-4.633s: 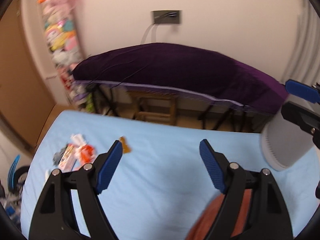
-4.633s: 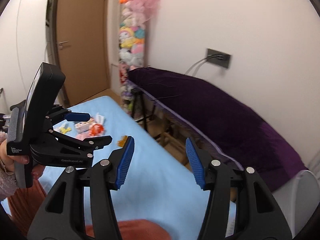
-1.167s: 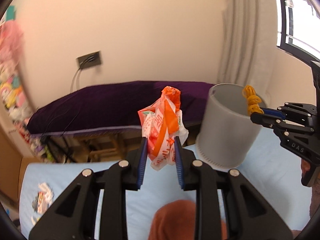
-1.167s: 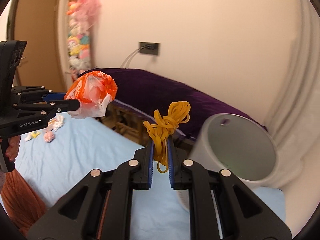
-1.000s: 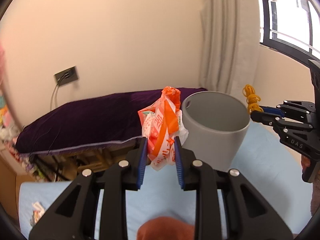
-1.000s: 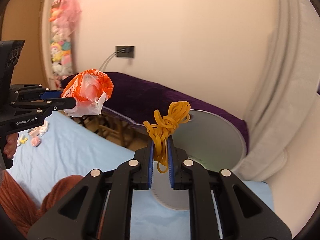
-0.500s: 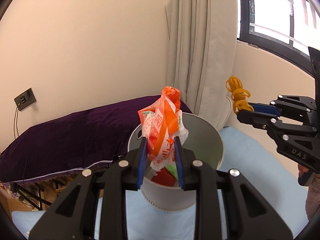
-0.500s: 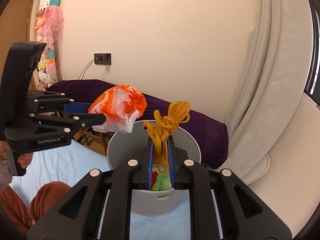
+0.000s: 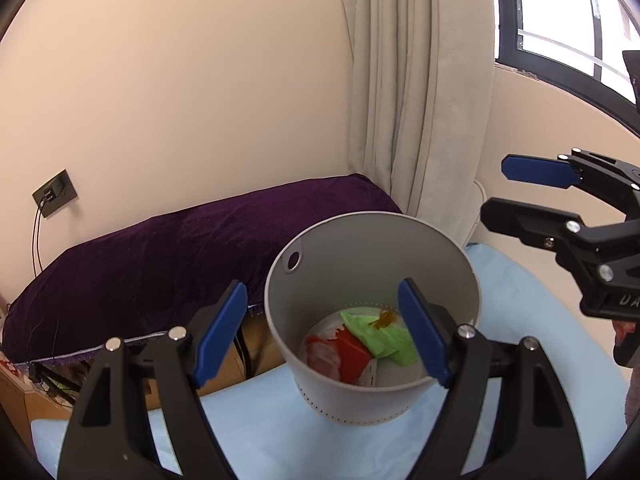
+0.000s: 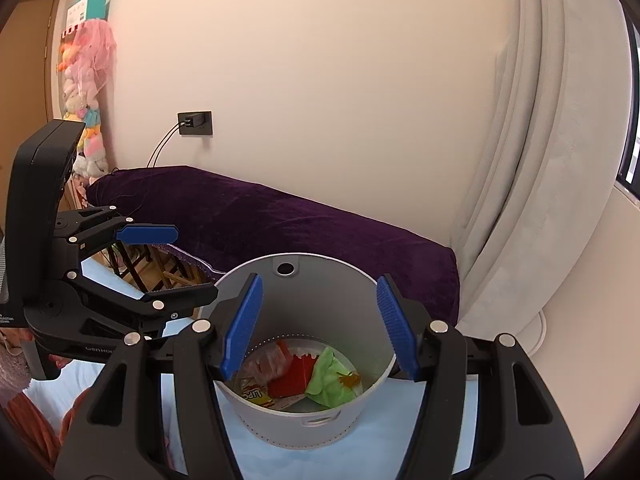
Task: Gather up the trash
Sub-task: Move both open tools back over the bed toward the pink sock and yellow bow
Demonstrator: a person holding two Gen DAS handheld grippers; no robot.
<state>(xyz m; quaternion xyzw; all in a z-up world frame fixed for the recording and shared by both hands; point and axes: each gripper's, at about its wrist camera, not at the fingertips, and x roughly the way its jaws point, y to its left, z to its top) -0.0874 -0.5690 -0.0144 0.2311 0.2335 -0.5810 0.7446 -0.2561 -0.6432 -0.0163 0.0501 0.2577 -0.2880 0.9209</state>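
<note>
A grey round bin (image 9: pixel 360 404) stands on the light blue sheet, directly under both grippers. My left gripper (image 9: pixel 322 308) hangs over its mouth, jaws opening, nothing between them. My right gripper (image 10: pixel 319 292) is over the same bin (image 10: pixel 296 428), jaws also opening and empty. Inside lie an orange-and-white wrapper (image 9: pixel 320 354), a red packet (image 9: pixel 354 354), a green wrapper (image 9: pixel 380 338) and a yellow rubber-band bundle (image 9: pixel 384 320). The right gripper (image 9: pixel 496 189) shows at the right edge of the left wrist view. The left gripper (image 10: pixel 192 264) shows at the left of the right wrist view.
A purple padded bench (image 9: pixel 180 248) runs behind the bin along the beige wall. A pale curtain (image 9: pixel 420 100) hangs at the right beside a window (image 9: pixel 560 20). A wall socket (image 10: pixel 195 123) with cables and a net of plush toys (image 10: pixel 86 92) are on the left.
Both grippers came over the bin and opened. The orange-and-white wrapper left the left gripper and the yellow rubber bands left the right; both now lie in the bin.
</note>
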